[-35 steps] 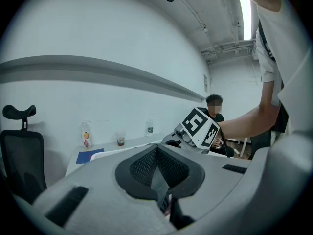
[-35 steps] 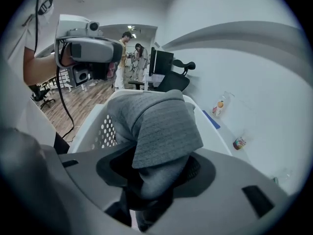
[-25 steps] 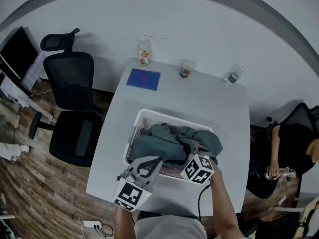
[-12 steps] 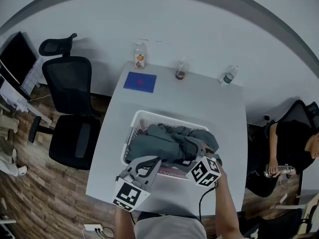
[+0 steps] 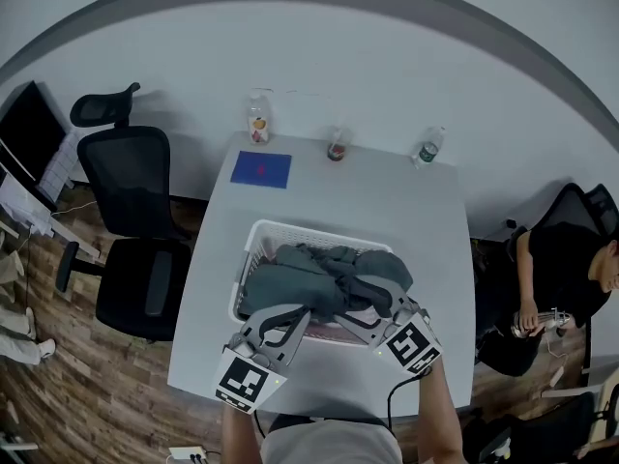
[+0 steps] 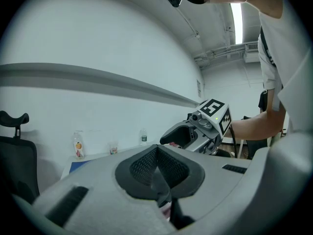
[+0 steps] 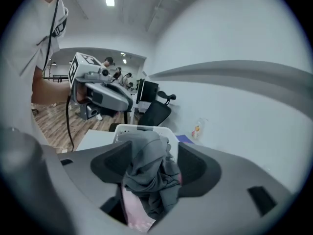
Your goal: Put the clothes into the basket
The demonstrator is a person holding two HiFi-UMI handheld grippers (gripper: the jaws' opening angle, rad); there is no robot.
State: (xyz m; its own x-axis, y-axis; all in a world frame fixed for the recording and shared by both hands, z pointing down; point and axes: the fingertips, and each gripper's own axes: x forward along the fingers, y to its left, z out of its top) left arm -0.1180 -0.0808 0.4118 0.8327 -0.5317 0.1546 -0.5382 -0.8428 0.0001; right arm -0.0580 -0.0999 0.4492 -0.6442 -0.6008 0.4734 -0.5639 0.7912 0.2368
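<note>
A white rectangular table (image 5: 406, 211) is seen on a wood-plank floor (image 5: 87, 375). Along its far edge are set a clear bottle with an orange label (image 5: 256, 124), a small clear cup (image 5: 336, 148) and a green-labelled water bottle (image 5: 428, 147) — a blue square mat (image 5: 260, 170) lies near the first. A black mesh office chair (image 5: 135, 220) is placed at the table's left.

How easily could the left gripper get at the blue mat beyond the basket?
Probably yes: the left gripper is at the basket, near-left corner, and the blue mat lies uncovered beyond; it need only pass over or left of the heaped clothes.
</note>
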